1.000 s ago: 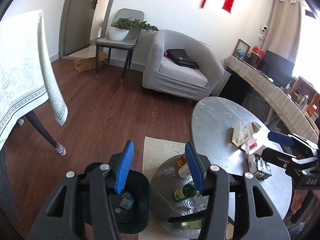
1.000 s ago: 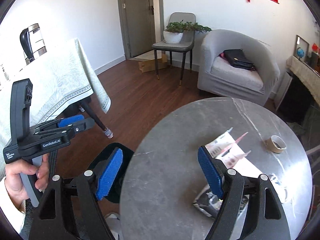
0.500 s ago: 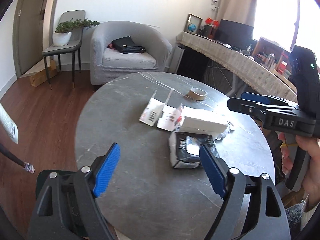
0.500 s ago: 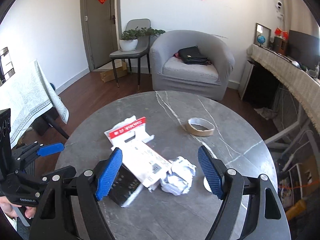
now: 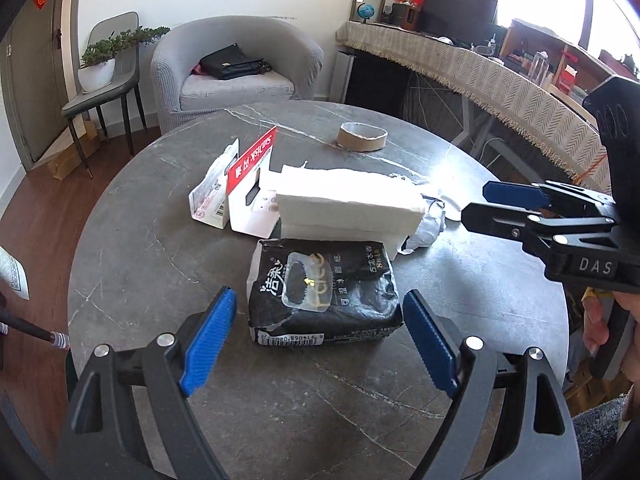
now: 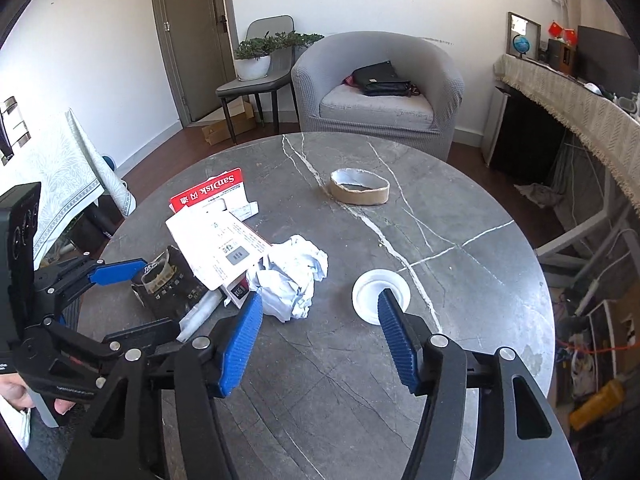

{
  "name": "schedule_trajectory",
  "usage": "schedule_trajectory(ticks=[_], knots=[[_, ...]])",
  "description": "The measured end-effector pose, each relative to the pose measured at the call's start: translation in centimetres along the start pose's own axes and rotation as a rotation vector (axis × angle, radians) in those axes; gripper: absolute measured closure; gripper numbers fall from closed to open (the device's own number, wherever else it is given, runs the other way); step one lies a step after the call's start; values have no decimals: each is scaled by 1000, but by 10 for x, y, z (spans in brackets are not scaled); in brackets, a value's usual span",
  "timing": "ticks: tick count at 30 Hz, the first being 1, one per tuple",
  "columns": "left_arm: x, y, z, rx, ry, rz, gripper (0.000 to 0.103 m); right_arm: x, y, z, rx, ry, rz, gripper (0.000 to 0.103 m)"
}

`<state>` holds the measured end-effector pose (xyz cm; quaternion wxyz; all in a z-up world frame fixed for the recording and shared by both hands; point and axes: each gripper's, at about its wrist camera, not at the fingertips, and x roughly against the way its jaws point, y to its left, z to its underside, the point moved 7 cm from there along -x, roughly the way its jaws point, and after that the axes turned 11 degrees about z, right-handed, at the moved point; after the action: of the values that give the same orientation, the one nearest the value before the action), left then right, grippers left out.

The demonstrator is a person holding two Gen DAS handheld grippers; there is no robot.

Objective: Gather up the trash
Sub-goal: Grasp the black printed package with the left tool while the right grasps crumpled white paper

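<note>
Swinging in: you've brought both tongs from the floor bin over the counter [image 5: 132, 264].
Left tongs [image 5: 320, 340]: wide open, empty; black wipes packet [image 5: 324, 292] just ahead, between the tips.
Right tongs [image 6: 320, 336]: closing, empty; crumpled paper [image 6: 292, 276] ahead-left, untouched.

bare tabletop [image 6: 340, 380] near the edge; beyond it, piled white box [image 5: 352, 200] and crumpled paper [image 6: 292, 280]

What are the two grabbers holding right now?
Nothing yet. The left gripper is open around the black wipes pack without touching it. The right gripper is closing, with only bare table between its jaws, near the crumpled paper.
</note>
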<state>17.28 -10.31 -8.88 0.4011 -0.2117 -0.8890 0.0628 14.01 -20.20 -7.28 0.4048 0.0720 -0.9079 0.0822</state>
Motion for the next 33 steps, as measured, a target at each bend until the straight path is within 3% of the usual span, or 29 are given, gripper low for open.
schedule_trajectory(ticks=[6, 13, 22, 24, 28, 33], knots=[[-5, 8, -2, 36, 5, -1, 14, -9, 8, 3, -5, 11, -53, 42], [-10, 5, -4, 24, 9, -25, 14, -21, 19, 1, 21, 25, -38, 42], [-10, 2, -6, 10, 7, -13, 27, -33, 28, -2, 46, 41, -23, 42], [-9, 3, -6, 14, 3, -10, 32, -36, 29, -3, 46, 46, -20, 45], [-4, 9, -6, 35, -8, 7, 34, -40, 30, -4, 45, 58, -20, 59], [2, 17, -4, 45, -14, 8, 36, -37, 26, -9, 32, 51, 21, 59]])
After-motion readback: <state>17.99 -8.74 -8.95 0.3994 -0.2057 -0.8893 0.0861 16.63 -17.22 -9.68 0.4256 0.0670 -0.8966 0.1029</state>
